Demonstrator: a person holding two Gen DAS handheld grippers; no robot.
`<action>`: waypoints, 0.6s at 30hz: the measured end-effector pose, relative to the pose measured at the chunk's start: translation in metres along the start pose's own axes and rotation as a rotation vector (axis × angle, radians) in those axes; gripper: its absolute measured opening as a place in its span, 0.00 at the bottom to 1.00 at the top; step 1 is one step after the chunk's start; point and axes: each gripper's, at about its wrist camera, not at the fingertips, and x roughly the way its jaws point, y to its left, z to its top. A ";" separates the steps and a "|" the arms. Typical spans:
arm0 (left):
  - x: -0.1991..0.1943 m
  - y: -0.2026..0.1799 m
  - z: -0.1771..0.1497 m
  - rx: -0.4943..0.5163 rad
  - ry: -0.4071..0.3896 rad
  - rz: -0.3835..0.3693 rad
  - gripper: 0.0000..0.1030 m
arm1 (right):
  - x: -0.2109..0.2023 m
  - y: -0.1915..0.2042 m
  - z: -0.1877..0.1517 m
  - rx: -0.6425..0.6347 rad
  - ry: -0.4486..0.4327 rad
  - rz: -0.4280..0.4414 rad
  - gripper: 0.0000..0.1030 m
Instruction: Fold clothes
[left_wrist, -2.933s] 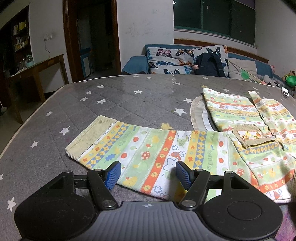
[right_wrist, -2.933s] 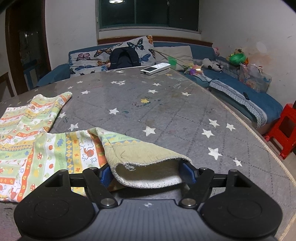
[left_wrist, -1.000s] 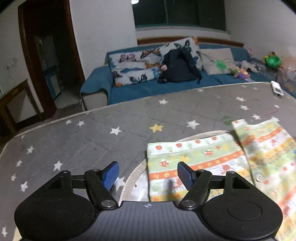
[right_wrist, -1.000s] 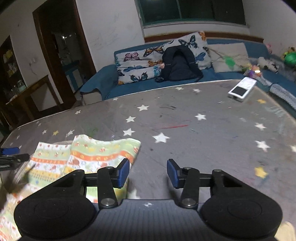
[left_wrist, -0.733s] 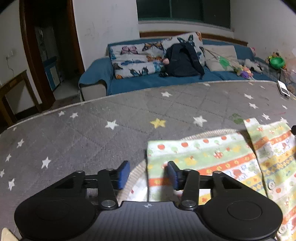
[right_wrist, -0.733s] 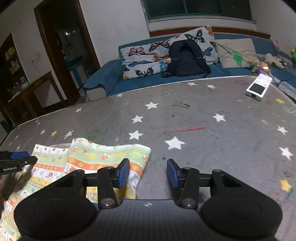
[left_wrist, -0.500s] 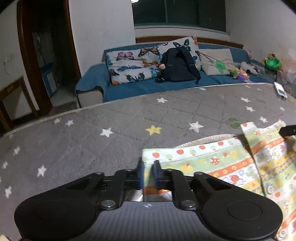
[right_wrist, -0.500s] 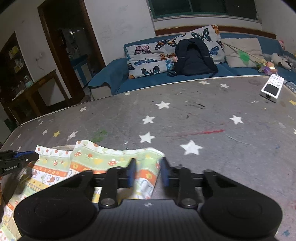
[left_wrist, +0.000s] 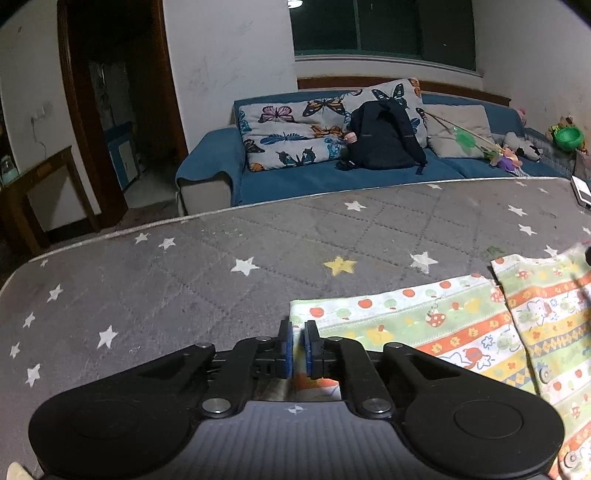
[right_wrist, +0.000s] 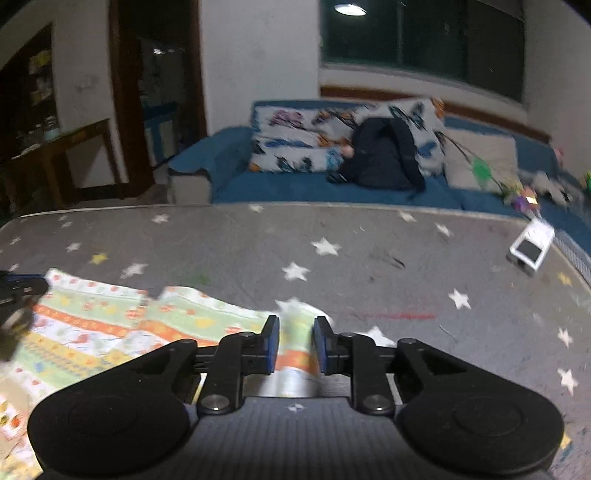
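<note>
A child's patterned garment (left_wrist: 424, 325) with stripes, mushrooms and apples lies flat on the grey star-print mat (left_wrist: 221, 277). My left gripper (left_wrist: 298, 347) pinches the garment's far left corner between its blue pads, and its jaws are opening slightly. In the right wrist view the same garment (right_wrist: 147, 325) spreads to the left. My right gripper (right_wrist: 295, 339) has the far right corner bunched between its pads, which press on the cloth while its jaws are opening. This view is blurred. The left gripper's tip (right_wrist: 22, 286) shows at the left edge.
A white handheld device (right_wrist: 532, 249) lies on the mat at the far right. Behind the mat stands a blue sofa (left_wrist: 332, 177) with butterfly cushions and a dark backpack (left_wrist: 384, 136). A wooden side table (left_wrist: 37, 177) and a doorway are at the left.
Both grippers stood open over the garment's far edge a second ago and have since closed on its two corners. The right gripper has shifted sideways along the mat and rolled.
</note>
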 end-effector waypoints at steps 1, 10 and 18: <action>-0.001 0.001 0.000 -0.004 0.001 -0.001 0.09 | -0.005 0.004 0.000 -0.012 -0.002 0.019 0.26; -0.067 -0.005 -0.028 0.058 -0.038 -0.074 0.24 | -0.058 0.040 -0.037 -0.091 0.039 0.156 0.39; -0.140 -0.042 -0.089 0.202 -0.047 -0.236 0.25 | -0.120 0.077 -0.088 -0.151 0.055 0.279 0.44</action>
